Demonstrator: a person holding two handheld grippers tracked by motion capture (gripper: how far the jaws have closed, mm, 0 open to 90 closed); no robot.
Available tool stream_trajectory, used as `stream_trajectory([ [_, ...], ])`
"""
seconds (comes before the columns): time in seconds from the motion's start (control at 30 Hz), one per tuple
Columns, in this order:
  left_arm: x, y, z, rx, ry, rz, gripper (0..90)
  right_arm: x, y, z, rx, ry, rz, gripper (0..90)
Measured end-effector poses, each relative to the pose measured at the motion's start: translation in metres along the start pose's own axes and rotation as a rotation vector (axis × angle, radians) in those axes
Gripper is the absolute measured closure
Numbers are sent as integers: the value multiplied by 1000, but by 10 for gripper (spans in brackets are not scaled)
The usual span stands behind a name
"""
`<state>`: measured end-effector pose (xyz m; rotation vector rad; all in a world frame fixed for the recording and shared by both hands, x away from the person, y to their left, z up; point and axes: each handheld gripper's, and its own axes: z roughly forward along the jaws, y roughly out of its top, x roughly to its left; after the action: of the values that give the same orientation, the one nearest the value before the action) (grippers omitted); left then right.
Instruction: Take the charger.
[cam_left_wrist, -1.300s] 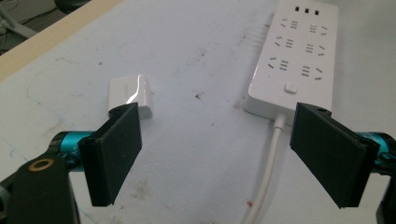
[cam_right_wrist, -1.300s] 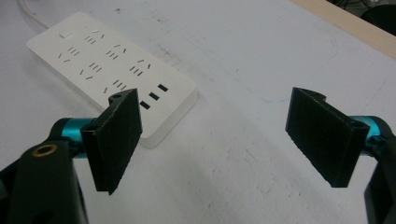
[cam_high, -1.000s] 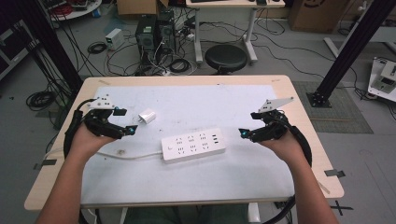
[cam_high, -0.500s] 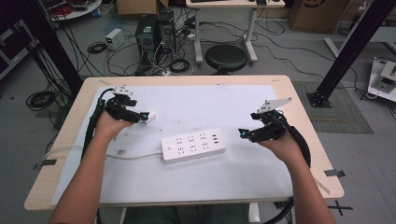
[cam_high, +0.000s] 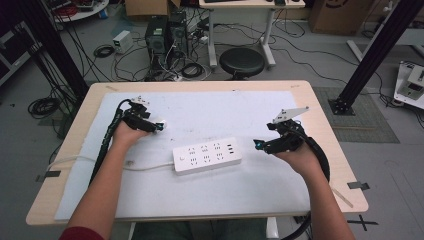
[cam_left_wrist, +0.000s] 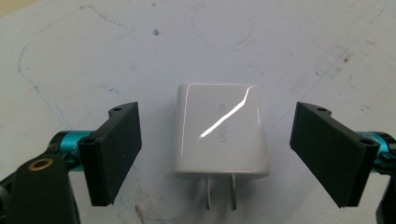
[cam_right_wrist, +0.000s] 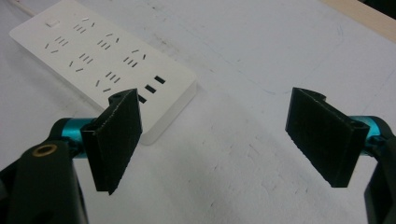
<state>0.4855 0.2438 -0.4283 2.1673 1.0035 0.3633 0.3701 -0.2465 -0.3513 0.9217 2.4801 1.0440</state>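
A white plug-in charger (cam_left_wrist: 220, 130) lies flat on the white mat, its two prongs pointing toward the camera. My left gripper (cam_left_wrist: 224, 156) is open, one jaw on each side of the charger with gaps, not touching it. From above, the left gripper (cam_high: 156, 127) sits at the charger (cam_high: 161, 122) on the mat's left side. A white power strip (cam_high: 207, 155) lies mid-table with its cord running left. My right gripper (cam_high: 259, 145) hovers open just right of the strip; the strip's end (cam_right_wrist: 107, 60) shows beyond the left jaw of the right gripper (cam_right_wrist: 217, 140).
The white mat (cam_high: 240, 190) covers most of the wooden table (cam_high: 330, 125). The strip's cord (cam_high: 75, 161) trails off the left edge. Beyond the table stand a black stool (cam_high: 242, 62), computer cases and floor cables.
My left gripper moved forward and right across the mat and now straddles the charger. The right gripper stayed in place.
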Motion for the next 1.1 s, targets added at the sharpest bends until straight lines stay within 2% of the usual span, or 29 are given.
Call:
stream_trajectory([
  [0.03,0,-1,3,16,16,3,167,0,0,0,-1,1,-3,190],
  [0.2,-1,-3,9,26,0,3,168,0,0,1,3,2,1,190],
  [0.33,-3,-3,12,39,7,13,175,-1,0,-1,-3,4,0,190],
  [0.53,-4,-3,13,36,3,9,236,-1,-1,-3,-9,0,4,190],
  [0.57,-4,-3,13,32,-4,6,277,-1,-2,-3,-8,1,5,190],
  [0.7,-4,-3,12,30,-6,9,324,-2,-2,-3,-10,0,9,190],
  [0.93,-3,-4,13,38,-1,12,338,-3,-1,-2,-14,-1,8,190],
  [1.1,-3,-4,12,40,10,17,383,-3,-1,-3,-14,0,11,190],
])
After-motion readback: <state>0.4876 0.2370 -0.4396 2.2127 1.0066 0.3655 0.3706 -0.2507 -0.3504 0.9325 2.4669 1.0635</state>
